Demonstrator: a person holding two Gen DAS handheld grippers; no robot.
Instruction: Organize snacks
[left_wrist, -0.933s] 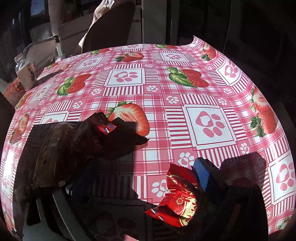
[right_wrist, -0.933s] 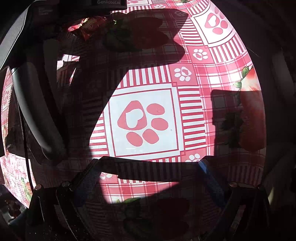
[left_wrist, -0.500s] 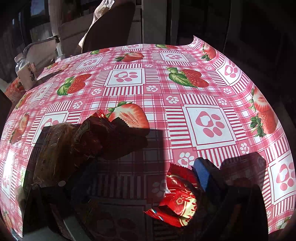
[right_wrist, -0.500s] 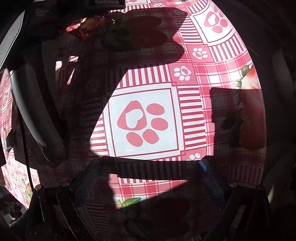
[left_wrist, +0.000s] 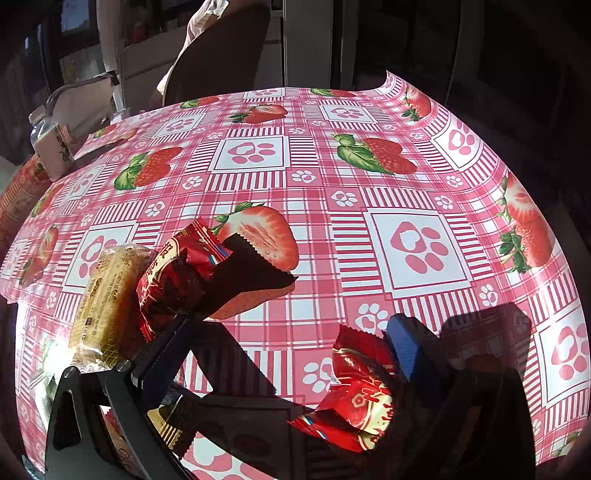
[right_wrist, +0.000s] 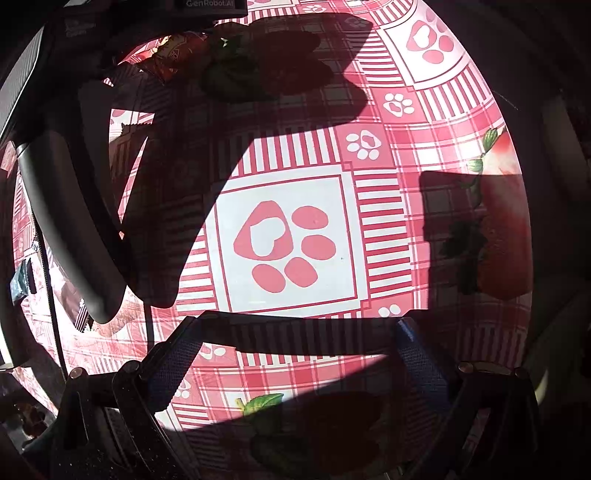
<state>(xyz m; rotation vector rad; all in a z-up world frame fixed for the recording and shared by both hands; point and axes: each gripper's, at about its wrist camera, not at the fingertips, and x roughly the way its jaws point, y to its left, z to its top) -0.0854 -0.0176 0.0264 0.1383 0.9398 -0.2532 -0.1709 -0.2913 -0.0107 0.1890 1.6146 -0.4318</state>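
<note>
Both grippers open: left gripper (left_wrist: 288, 354) (red snack packet (left_wrist: 360, 391) beside one finger), right gripper (right_wrist: 295, 354) empty.

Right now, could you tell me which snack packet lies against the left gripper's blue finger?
The glossy red-and-gold packet, alone at lower right; the other red packet sits beside the yellow one.

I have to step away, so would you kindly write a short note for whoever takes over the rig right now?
Left gripper: open; a red snack packet lies against its right finger, not clamped.
Right gripper: open, holding nothing, over bare tablecloth.
Snacks: a yellow packet and a dark red packet lie touching, side by side, at the left finger.
Done: those two look grouped.
Left: probably bring the red snack packet over to them.
</note>
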